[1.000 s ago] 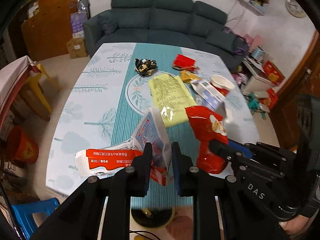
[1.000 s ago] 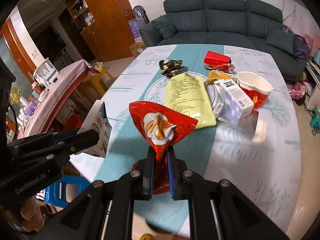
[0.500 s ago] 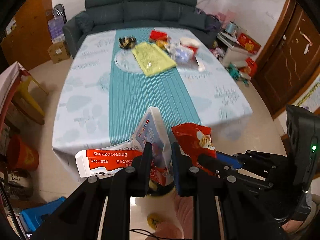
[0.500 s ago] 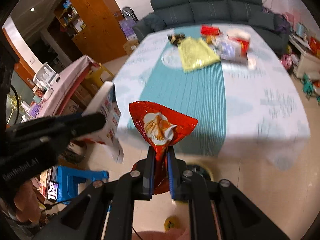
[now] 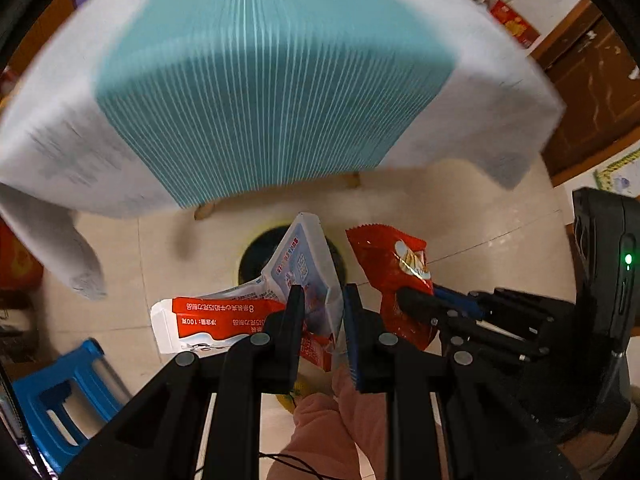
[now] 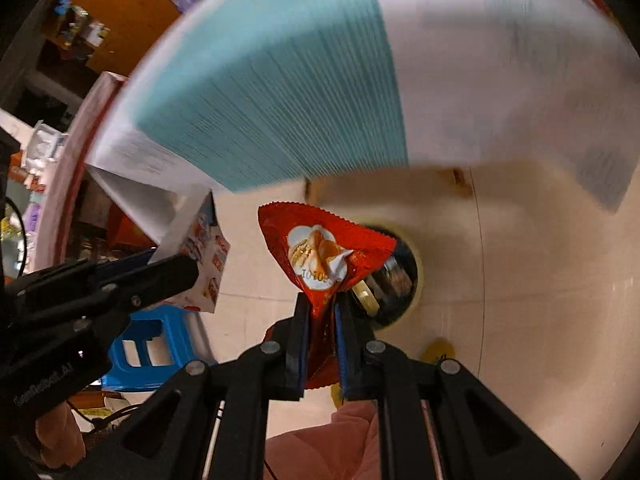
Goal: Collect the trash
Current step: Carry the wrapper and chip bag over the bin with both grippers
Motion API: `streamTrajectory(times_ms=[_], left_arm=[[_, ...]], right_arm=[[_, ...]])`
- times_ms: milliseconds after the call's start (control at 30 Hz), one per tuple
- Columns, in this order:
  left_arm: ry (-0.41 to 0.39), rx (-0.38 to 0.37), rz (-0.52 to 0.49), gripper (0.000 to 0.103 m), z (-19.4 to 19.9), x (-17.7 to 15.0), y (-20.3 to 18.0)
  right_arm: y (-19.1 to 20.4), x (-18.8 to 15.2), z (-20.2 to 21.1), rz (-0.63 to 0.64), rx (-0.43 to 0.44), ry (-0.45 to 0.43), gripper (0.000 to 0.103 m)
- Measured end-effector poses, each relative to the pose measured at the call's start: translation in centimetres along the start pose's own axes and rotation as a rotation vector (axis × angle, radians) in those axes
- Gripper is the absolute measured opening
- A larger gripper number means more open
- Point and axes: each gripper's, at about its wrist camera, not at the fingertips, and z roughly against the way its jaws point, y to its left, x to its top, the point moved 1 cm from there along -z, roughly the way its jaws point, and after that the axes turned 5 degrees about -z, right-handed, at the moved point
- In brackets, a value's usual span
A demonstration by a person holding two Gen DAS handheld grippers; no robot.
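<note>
red snack bag: clamped in right gripper, above round black bin on floor | flattened red-and-white carton: clamped in left gripper, over same bin | counter: teal-striped cloth, beyond both, blurred | blue stool: lower left on floor

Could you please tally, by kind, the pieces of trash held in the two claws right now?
Flattened cartons: 1, the red-and-white carton in the left claw
Snack bags: 1, the red snack bag in the right claw
Total: 2
</note>
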Motion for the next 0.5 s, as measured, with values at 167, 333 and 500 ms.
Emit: streamTrajectory(times_ms=[167, 333, 500], left_arm=[[0.045, 0.009, 0.05, 0.017, -9.0, -0.6, 1.6], [0.066, 0.002, 0.065, 0.019, -15.1, -1.0, 2.6], [0.078, 0.016, 0.047, 0.02, -18.9, -1.1, 3.4]], right_arm=[[-3.2, -0.7, -7.9, -0.044, -0.001, 0.054, 0.011], [-6.5, -1.5, -15.3, -0.099, -0.003, 0.095, 0.011], [-8.5, -1.0, -20.2, -0.137, 0.019, 0.122, 0.014]])
